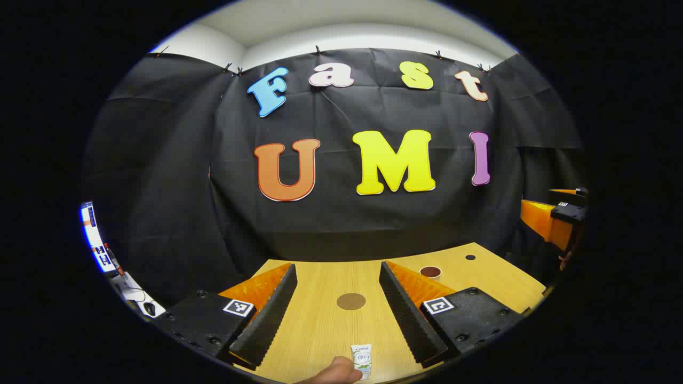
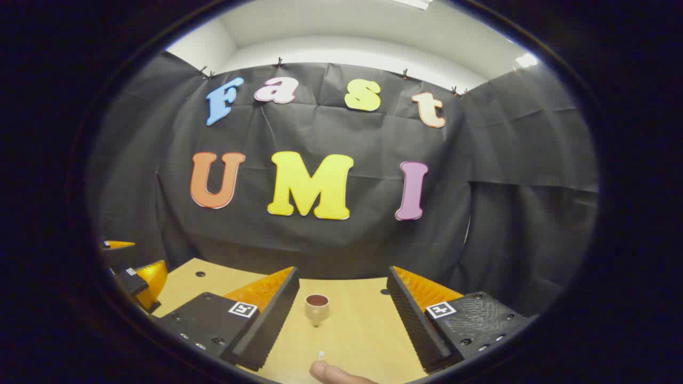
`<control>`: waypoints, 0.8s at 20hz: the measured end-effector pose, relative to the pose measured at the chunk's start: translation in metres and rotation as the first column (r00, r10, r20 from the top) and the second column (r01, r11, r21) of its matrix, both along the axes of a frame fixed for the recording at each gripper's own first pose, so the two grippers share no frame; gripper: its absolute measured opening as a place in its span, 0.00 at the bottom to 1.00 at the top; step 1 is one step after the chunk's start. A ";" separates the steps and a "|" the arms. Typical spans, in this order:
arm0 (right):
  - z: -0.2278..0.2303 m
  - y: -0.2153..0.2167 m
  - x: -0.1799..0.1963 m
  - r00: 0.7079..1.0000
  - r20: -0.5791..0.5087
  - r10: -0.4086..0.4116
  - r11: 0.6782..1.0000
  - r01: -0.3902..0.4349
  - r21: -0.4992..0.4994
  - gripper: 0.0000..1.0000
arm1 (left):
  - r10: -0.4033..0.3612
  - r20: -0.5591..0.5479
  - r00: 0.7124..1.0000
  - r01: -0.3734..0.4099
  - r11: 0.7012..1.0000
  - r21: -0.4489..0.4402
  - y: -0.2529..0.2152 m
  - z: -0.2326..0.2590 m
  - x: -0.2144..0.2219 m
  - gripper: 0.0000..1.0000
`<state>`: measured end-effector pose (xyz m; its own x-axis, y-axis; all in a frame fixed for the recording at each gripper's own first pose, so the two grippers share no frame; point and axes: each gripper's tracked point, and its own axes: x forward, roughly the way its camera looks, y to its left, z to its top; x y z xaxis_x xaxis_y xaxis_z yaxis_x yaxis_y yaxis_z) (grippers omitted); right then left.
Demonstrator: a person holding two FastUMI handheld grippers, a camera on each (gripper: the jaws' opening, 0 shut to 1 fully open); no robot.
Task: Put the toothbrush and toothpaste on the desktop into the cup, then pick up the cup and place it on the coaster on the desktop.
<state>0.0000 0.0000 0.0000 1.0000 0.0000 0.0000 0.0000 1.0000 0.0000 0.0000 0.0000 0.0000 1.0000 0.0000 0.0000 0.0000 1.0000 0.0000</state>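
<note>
I hold both grippers wide apart and empty, left gripper (image 1: 337, 314) framing the coaster (image 1: 351, 301) mid-desktop, toothpaste (image 1: 362, 360) at the near edge. My right gripper (image 2: 341, 320) frames the cup (image 2: 317, 307); the small white tip (image 2: 321, 354) is possibly the toothbrush.

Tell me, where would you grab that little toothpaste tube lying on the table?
Probably across the flat body of the toothpaste tube, coming down from above with the left hand-held gripper, whose open fingers already straddle it. It lies flat on the wooden desktop, lengthwise between them, so the narrow sides face the fingers. A fingertip overlaps its near end.
</note>
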 end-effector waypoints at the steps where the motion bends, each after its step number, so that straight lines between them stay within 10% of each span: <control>1: 0.000 0.002 0.000 1.000 0.002 0.009 1.000 -0.009 -0.012 0.98 | -0.006 0.003 1.000 0.007 1.000 -0.009 -0.004 0.001 0.000 0.99; 16: -0.020 0.011 0.025 0.993 -0.074 0.091 0.994 -0.095 -0.051 0.98 | -0.039 0.004 0.999 0.040 0.999 -0.022 -0.043 0.001 0.015 0.99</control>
